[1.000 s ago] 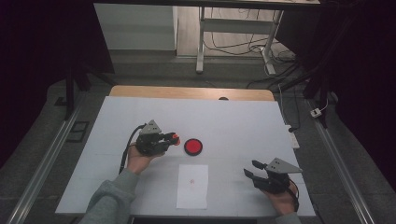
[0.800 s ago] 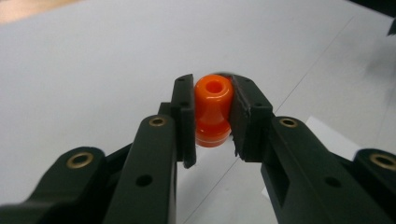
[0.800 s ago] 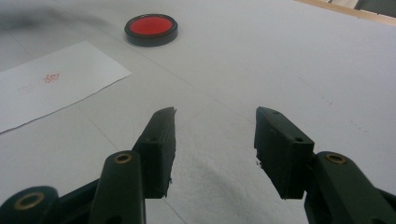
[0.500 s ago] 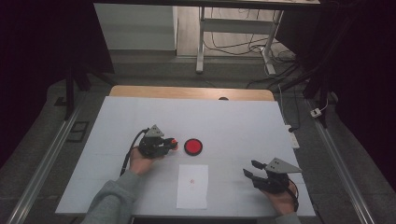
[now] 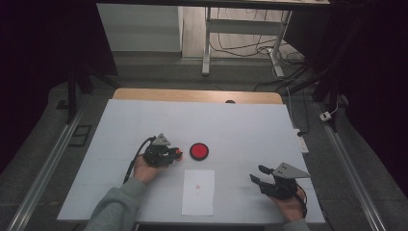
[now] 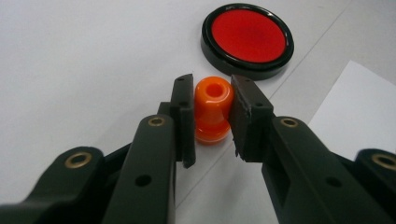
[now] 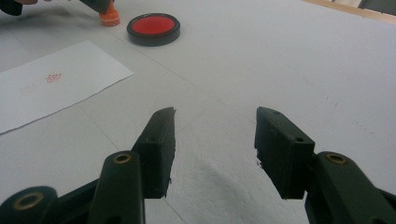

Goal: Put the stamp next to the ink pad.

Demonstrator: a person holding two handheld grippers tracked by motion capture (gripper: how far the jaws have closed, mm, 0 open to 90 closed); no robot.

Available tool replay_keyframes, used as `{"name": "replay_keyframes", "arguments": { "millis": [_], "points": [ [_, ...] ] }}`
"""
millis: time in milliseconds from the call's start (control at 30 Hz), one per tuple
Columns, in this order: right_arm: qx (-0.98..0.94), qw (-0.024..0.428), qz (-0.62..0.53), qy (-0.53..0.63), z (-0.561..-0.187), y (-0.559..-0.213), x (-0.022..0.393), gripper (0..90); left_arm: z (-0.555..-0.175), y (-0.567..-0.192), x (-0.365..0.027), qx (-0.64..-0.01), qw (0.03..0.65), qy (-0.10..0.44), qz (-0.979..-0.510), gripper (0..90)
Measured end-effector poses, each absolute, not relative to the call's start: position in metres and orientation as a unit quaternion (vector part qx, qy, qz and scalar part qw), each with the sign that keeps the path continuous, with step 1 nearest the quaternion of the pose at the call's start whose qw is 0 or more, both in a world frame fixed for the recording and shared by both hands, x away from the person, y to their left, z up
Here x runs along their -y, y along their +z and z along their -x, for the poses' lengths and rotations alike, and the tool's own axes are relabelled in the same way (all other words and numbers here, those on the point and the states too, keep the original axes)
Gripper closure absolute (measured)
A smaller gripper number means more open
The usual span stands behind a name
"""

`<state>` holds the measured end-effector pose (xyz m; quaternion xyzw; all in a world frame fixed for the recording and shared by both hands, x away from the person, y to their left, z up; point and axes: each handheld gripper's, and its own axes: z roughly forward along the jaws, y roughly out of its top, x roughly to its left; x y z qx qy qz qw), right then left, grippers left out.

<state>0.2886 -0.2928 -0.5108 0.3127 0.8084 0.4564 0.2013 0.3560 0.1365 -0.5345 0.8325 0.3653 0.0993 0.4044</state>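
The left hand-held gripper [image 5: 174, 153] is pinching an orange stamp [image 6: 213, 109], with both pads pressing on the stamp's sides. The stamp is standing upright between the jaws, its base sitting on or just above the white tabletop [image 5: 240, 125]; contact cannot be told. In the left gripper view, a round red ink pad [image 6: 248, 39] in a black case is lying just beyond the stamp, near but apart from it. A white paper sheet [image 5: 198, 191] is lying on the tabletop toward the person's side of the ink pad, bearing a small red mark [image 7: 53, 77] near its middle.

The right hand-held gripper [image 5: 258, 174] is resting low over the tabletop, well apart from the sheet's right edge. Its jaws are standing spread, with nothing between them. In the right gripper view, the stamp is showing just beside the ink pad.
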Motion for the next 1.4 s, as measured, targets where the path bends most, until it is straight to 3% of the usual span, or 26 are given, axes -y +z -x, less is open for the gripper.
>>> {"name": "replay_keyframes", "arguments": {
  "millis": [500,967,1400],
  "points": [
    [-0.807,0.204,-0.313,0.458,-0.289,-0.51,0.292,47.6,-0.351,-0.534,-0.138,-0.357,0.4,0.1,-0.838,70.2],
    [-0.806,0.203,-0.312,0.46,-0.289,-0.509,0.292,47.4,-0.348,-0.526,-0.139,-0.36,0.428,0.114,-0.821,44.3],
    [-0.806,0.195,-0.307,0.466,-0.292,-0.51,0.292,47.3,-0.339,-0.511,-0.146,-0.364,0.446,0.114,-0.809,36.6]
  ]
}}
